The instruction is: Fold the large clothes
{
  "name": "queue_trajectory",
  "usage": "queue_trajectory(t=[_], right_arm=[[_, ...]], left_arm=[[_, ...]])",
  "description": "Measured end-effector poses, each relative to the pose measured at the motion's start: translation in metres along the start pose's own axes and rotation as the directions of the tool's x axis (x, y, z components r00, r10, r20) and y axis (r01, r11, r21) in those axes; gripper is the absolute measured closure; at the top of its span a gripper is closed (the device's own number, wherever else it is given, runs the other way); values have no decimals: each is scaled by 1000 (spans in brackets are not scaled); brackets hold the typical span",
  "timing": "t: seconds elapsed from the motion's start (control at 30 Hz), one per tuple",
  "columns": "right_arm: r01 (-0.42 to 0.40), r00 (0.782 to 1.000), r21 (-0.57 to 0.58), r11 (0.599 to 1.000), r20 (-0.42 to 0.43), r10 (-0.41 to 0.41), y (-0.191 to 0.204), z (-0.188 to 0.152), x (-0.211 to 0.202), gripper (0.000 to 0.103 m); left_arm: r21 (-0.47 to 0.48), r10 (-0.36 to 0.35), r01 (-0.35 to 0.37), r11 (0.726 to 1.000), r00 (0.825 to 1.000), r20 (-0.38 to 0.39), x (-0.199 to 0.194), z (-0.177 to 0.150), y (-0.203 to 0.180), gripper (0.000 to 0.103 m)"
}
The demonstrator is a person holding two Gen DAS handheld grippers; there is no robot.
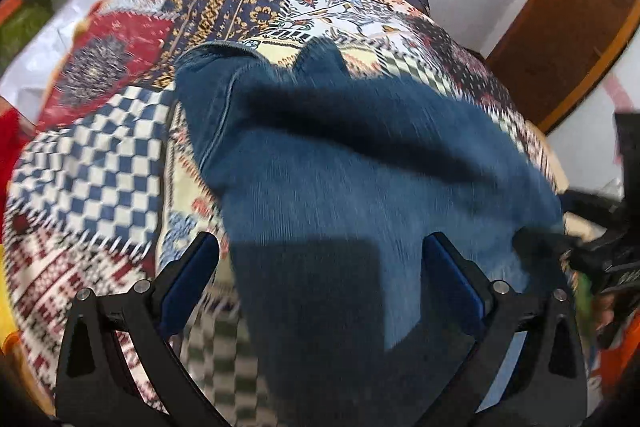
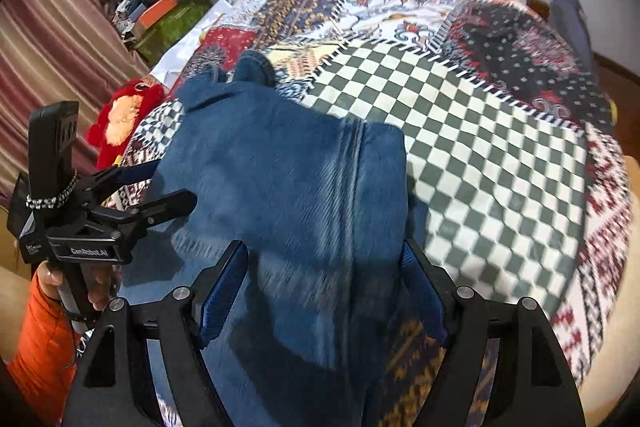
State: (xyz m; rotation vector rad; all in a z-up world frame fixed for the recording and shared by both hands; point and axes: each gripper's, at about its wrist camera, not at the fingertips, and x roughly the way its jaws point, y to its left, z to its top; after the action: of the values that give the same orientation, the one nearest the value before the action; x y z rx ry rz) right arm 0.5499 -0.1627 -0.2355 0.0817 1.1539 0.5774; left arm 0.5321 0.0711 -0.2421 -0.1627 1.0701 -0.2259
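Blue denim jeans (image 1: 360, 167) lie in a bunched, folded heap on a patchwork bedspread (image 1: 100, 155). My left gripper (image 1: 320, 243) hangs over the near part of the denim. Its jaws are spread wide and its blue pads (image 1: 188, 279) stand clear of the cloth. In the right wrist view the same jeans (image 2: 288, 167) fill the middle, a seam running down them. My right gripper (image 2: 323, 251) is open above their near edge, gripping nothing. The left gripper (image 2: 160, 187) shows from the side at the left, open over the jeans' left edge, held by a hand with an orange sleeve (image 2: 40, 339).
The bedspread (image 2: 480, 147) covers the whole bed. A red plush toy (image 2: 120, 119) lies at its left side, with a pile of clothes and boxes (image 2: 168, 19) behind it. A striped curtain (image 2: 48, 47) hangs on the left. Brown wooden furniture (image 1: 568, 27) stands against the white wall.
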Motion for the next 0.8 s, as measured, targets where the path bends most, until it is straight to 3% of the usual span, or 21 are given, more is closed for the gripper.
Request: queue_trajectory(t=[0.13, 0.23, 0.33, 0.53, 0.67, 0.8], right_arm=[[-84, 996, 72, 994, -24, 86, -21, 18, 15, 25], [-97, 995, 88, 991, -26, 99, -30, 26, 20, 25], [-79, 997, 85, 993, -8, 80, -34, 31, 19, 25], [8, 998, 134, 991, 66, -17, -31, 33, -9, 25], [-2, 995, 89, 996, 98, -7, -17, 20, -41, 25], [38, 991, 11, 999, 126, -39, 3, 1, -68, 25]], left_arm=[[-33, 20, -20, 999, 1000, 18, 8, 23, 12, 0], [-34, 65, -64, 997, 997, 42, 6, 36, 22, 0], [-74, 59, -55, 996, 997, 45, 3, 44, 32, 0], [-75, 137, -128, 989, 981, 140, -34, 48, 33, 0], [-37, 158, -154, 987, 974, 160, -62, 36, 29, 0], [5, 170, -173, 985, 972, 162, -83, 16, 22, 0]])
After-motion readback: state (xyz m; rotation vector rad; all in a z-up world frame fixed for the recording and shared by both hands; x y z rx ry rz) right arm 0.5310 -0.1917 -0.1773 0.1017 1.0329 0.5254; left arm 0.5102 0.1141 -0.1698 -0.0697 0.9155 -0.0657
